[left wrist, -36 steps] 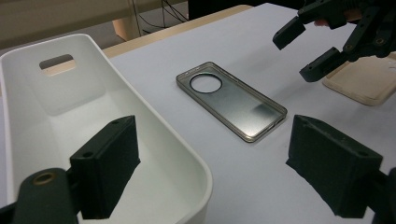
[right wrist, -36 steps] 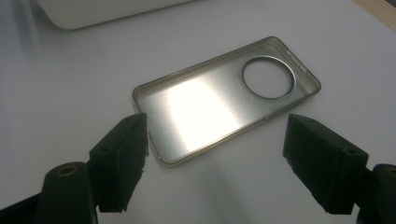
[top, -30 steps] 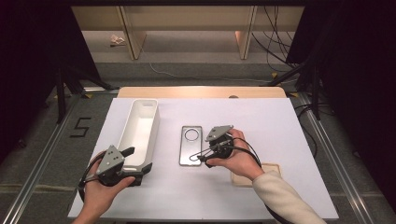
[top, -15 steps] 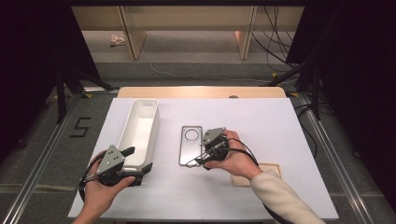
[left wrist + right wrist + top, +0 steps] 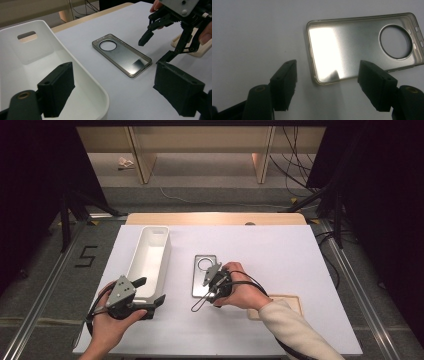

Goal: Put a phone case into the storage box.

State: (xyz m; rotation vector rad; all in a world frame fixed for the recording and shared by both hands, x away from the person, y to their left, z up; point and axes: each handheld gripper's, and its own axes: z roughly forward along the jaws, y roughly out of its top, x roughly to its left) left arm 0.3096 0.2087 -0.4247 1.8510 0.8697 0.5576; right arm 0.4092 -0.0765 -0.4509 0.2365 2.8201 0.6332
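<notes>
Two open grippers: right gripper (image 5: 212, 287), narrowing, empty, over phone case (image 5: 204, 276); left gripper (image 5: 150, 292) seemingly straddling tray (image 5: 150, 257) wall.

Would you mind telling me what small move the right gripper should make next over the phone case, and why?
Probably ease the right gripper down so its open jaws, which have just been closing, straddle the near end of the phone case, then close. The case lies flat on the table, and nothing is between the pads yet. The left gripper is open, straddling the white bin's rim.

Open claw (image 5: 327, 85) over phone case (image 5: 362, 47)
</notes>
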